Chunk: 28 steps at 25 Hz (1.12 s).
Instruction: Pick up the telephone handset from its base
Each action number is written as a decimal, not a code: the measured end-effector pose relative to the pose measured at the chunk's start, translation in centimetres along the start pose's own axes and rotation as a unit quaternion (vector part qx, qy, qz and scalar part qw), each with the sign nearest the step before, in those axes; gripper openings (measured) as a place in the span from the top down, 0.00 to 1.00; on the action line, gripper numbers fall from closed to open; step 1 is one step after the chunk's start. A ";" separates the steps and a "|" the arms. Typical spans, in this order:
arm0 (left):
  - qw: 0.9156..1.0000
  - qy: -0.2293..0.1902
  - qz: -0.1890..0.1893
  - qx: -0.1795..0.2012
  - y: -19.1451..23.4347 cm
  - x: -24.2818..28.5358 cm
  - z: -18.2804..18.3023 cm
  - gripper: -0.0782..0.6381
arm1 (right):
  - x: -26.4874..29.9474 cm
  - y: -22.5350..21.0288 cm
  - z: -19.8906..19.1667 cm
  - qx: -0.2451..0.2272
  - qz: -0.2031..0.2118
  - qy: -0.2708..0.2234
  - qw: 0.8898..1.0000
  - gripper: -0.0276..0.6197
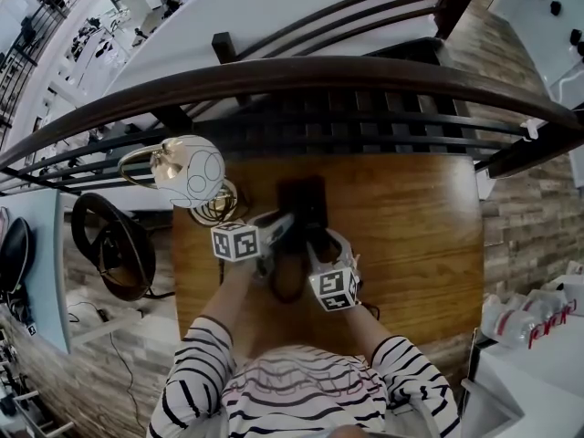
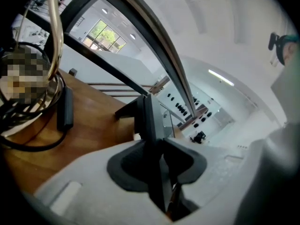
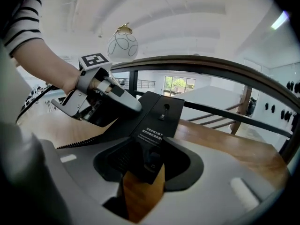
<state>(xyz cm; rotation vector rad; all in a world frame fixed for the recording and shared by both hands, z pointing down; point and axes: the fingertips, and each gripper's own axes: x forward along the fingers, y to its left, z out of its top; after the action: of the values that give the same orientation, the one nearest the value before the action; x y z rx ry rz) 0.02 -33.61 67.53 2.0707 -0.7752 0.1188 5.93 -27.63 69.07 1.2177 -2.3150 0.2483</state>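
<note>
Wooden bench (image 1: 411, 245) set against a dark railing (image 1: 365, 71) carries one black telephone (image 1: 304, 199), its long axis running away from the person toward the rail. One globe lamp (image 1: 189, 170) stands off to the left. Two grippers meet at the telephone's near end. Left gripper (image 1: 279, 228) comes in from the telephone's left side, jaws narrowed onto a thin dark edge that I take to be the handset (image 2: 149, 125), not yet lifted; that view is too close to be sure. Right gripper (image 1: 319, 246) has wide jaws straddling the telephone's lower end without pinching it. One coiled cord (image 3: 79, 142) trails left. The left looks better placed for the lift.
</note>
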 end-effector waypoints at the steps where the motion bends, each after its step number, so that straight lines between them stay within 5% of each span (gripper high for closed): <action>1: 1.000 0.000 -0.001 -0.003 -0.1 -0.1 0.0 0.75 | 0.0 0.0 0.0 -0.002 -0.003 0.000 1.000 0.69; 15: 0.998 -0.016 -0.033 -0.060 -0.7 -1.0 0.2 0.77 | -0.1 0.1 0.0 0.003 -0.007 0.001 1.000 0.69; 20: 0.999 -0.003 -0.034 -0.037 -1.5 -1.5 -0.1 0.79 | -0.2 0.1 0.1 0.004 -0.010 0.001 1.000 0.69; 28: 0.997 -0.045 -0.044 -0.054 -2.0 -3.6 0.6 0.79 | -0.5 0.0 -0.1 0.042 -0.003 0.010 0.999 0.68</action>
<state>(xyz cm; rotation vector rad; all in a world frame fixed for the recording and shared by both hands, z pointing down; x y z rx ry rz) -1.83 -31.52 64.46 2.0151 -0.7267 -0.0638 6.19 -27.25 68.88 1.2580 -2.3039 0.3572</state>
